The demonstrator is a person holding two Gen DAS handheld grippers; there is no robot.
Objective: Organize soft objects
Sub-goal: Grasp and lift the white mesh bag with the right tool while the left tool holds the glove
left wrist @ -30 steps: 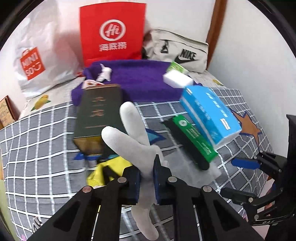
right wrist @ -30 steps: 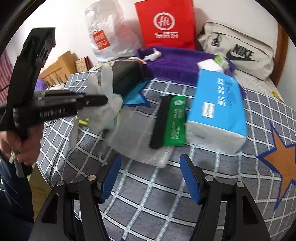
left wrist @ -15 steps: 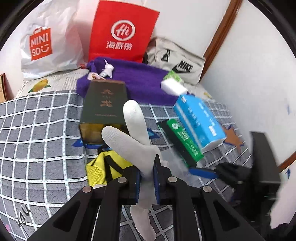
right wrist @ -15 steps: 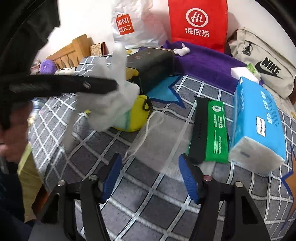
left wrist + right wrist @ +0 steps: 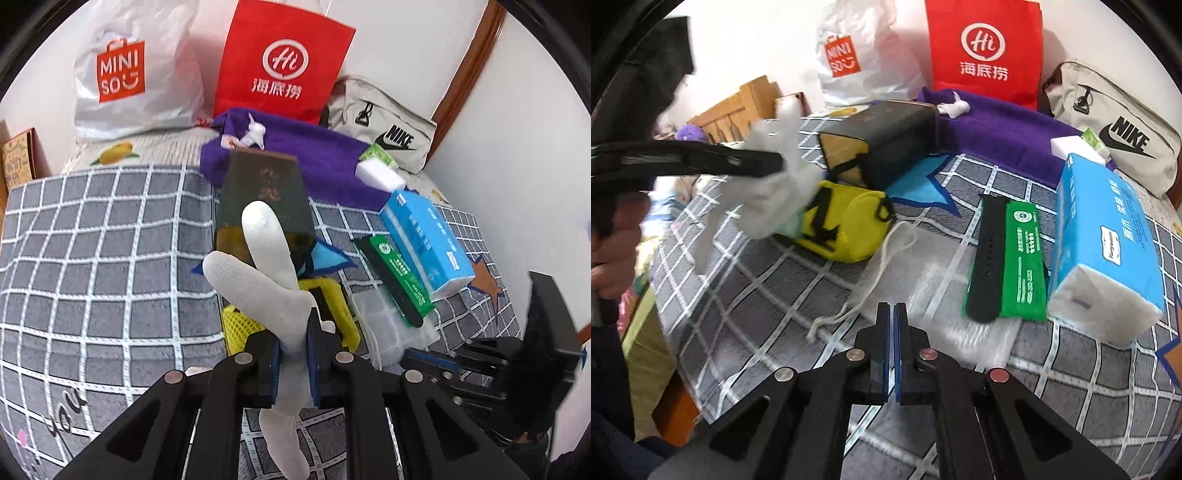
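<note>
Both fingers (image 5: 275,363) of the left gripper (image 5: 291,363) squeeze a white glove (image 5: 258,280). The glove sticks up out of the pads with two glove fingers pointing up, and its cuff hangs down below them. It is held up above the grey checked blanket (image 5: 110,240).

On the other side, the right gripper (image 5: 891,321) has its two pads pressed tight together. It sits over the edge of a thin see-through mesh bag (image 5: 923,273) with a white string (image 5: 857,306). I cannot tell if a bit of the bag is pinched between the pads.

Under the glove lies a yellow pouch (image 5: 846,229), touching a dark green box (image 5: 886,144). Next to the mesh bag are a black strap (image 5: 988,254) and a green packet (image 5: 1023,266), side by side. Just beside those is a blue tissue pack (image 5: 1108,236).

Farther back is a purple towel (image 5: 314,155) with a white sponge (image 5: 380,179) on it. Behind the towel stand a red paper bag (image 5: 280,66) and a white plastic bag (image 5: 129,77), and a beige Nike bag (image 5: 384,125) leans by the wall.

A hand (image 5: 613,254) holds the left gripper's handle.
</note>
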